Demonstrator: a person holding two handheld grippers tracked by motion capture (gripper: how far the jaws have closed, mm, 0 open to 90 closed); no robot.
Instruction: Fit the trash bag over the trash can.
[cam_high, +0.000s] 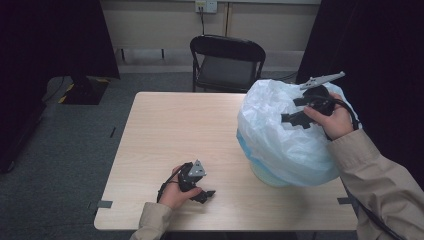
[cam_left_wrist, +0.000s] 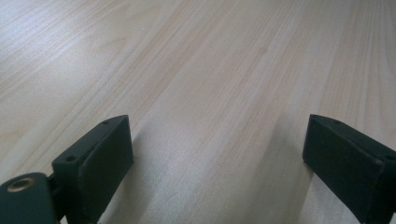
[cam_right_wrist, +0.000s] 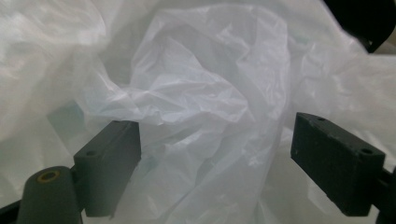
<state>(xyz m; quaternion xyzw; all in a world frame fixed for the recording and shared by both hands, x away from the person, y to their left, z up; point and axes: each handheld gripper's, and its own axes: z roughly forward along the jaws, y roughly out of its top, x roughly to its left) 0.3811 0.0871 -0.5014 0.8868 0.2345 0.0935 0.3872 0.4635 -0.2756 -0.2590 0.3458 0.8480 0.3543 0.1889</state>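
While the left gripper (cam_high: 206, 194) lies low at the near edge of the wooden table (cam_high: 170, 130), held in the person's left hand (cam_high: 176, 195), its jaws stand wide apart with nothing between them; in the left gripper view the two black fingers (cam_left_wrist: 100, 158) frame bare pale wood grain, and the tabletop runs on ahead of them and beneath them, so close that the pads seem to sit just over or on the surface, though contact cannot be told. Well apart to the right of those fingers, the white plastic bag (cam_high: 280, 135) bulges over a pale blue bin (cam_high: 265, 172) standing on the table's right side. At the bag's upper right the right gripper (cam_high: 292, 119), held in the person's right hand (cam_high: 334, 120), points its jaws into the crumpled film, its grey three-cornered plate (cam_high: 322, 79) sticking up above. In the right gripper view the fingers (cam_right_wrist: 112, 154) are spread wide, and folds of translucent white plastic billow between and just ahead of them; the film lies near the left pad, but no fold is pinched, so this gripper has hold of nothing. Beyond the table stands a black folding chair (cam_high: 227, 60)
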